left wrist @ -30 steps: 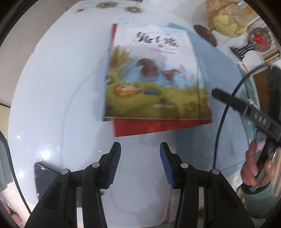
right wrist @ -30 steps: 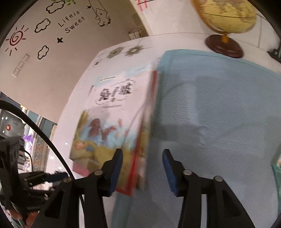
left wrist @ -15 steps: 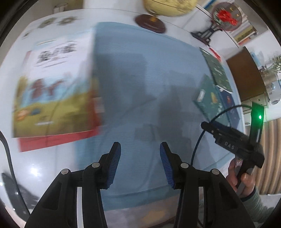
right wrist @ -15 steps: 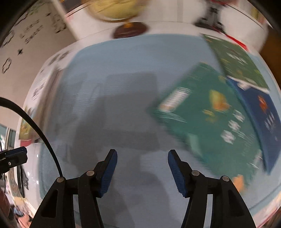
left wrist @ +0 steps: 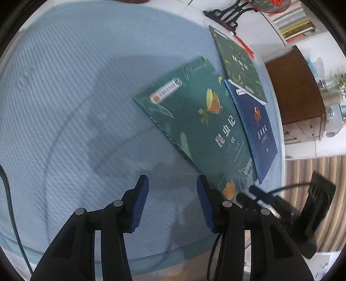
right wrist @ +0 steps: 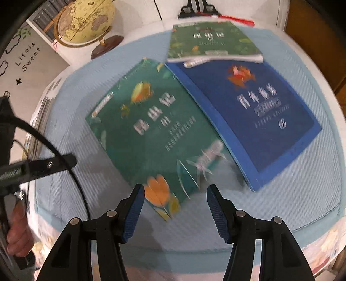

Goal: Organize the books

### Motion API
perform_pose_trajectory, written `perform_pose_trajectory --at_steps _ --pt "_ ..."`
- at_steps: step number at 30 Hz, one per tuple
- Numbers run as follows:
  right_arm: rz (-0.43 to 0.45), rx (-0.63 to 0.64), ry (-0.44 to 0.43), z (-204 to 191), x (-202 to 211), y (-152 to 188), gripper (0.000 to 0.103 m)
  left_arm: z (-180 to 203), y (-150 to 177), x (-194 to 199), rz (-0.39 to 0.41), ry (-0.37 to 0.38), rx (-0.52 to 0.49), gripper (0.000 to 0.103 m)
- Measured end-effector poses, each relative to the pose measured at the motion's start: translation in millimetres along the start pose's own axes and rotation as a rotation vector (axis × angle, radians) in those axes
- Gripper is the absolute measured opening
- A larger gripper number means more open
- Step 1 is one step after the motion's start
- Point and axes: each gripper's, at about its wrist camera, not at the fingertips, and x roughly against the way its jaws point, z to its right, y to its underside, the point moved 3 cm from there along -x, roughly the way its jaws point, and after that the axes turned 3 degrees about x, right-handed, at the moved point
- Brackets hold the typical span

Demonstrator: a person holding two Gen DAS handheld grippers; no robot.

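Right now my left fingers (left wrist: 170, 201) hang parted over the light blue mat (left wrist: 75, 108), with nothing between the blue pads; their right pad sits just above the near corner of the teal book (left wrist: 194, 121). My right fingers (right wrist: 175, 207) are also spread and empty, poised over the near edge of the mat, with the teal book's (right wrist: 151, 134) near corner lying between them in the right wrist view, below and apart from the pads. I cannot tell that either pad touches it.

The teal book lies flat and askew on the mat, towards the table's right side. Just beside it, edge against edge, lies the dark blue book (right wrist: 259, 116), also flat. Beyond those two, the green book (right wrist: 214, 41) rests at the mat's far edge, its near edge overlapping the far end of the blue one.

Further back on the white table (right wrist: 138, 28) stands a globe (right wrist: 86, 21) near the far left corner, and a black stand (right wrist: 196, 8) behind the green book. At the left edge, my other hand (right wrist: 16, 229) grips its handle.
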Motion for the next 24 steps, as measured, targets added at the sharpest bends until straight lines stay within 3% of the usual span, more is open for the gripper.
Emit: perform_pose_trajectory --at_steps 7,14,17,24 --pt "-0.015 0.115 -0.047 2 -7 1 0.058 -4 11 0 0.042 -0.023 0.090 0.044" --pt "-0.039 0.259 -0.097 -40 -18 -5 0.059 -27 19 15 0.113 -0.050 0.164 0.044" --pt "-0.048 0.321 -0.127 -63 -25 -7 0.059 -31 21 25 0.153 -0.088 0.135 0.044" --pt "0.011 0.433 -0.192 -126 -39 -39 0.059 -60 10 54 0.245 -0.105 0.213 0.044"
